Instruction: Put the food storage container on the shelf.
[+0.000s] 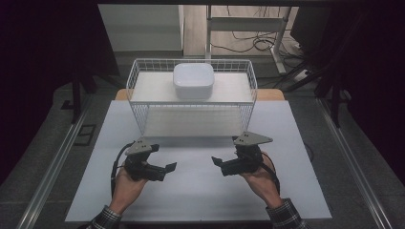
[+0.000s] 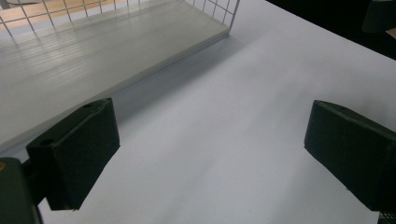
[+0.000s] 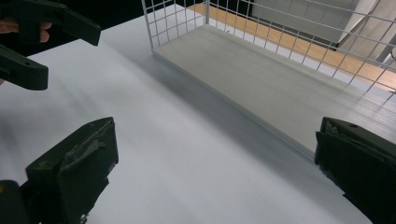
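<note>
A: Both jaws spread, nothing held: left gripper (image 1: 165, 170), right gripper (image 1: 218, 162), low over the table (image 1: 200, 195).

B: Risk?

A: The bowl (image 1: 193, 80) sits upside down atop the rack (image 1: 143, 119). Smooth walls; a shallow pinch could slip, or nudge the rack.

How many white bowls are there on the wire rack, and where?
1. A single white bowl sits upside down on the upper shelf of the wire rack, near its middle. The lower shelf is bare in all three views. Nothing seems hidden.
</note>
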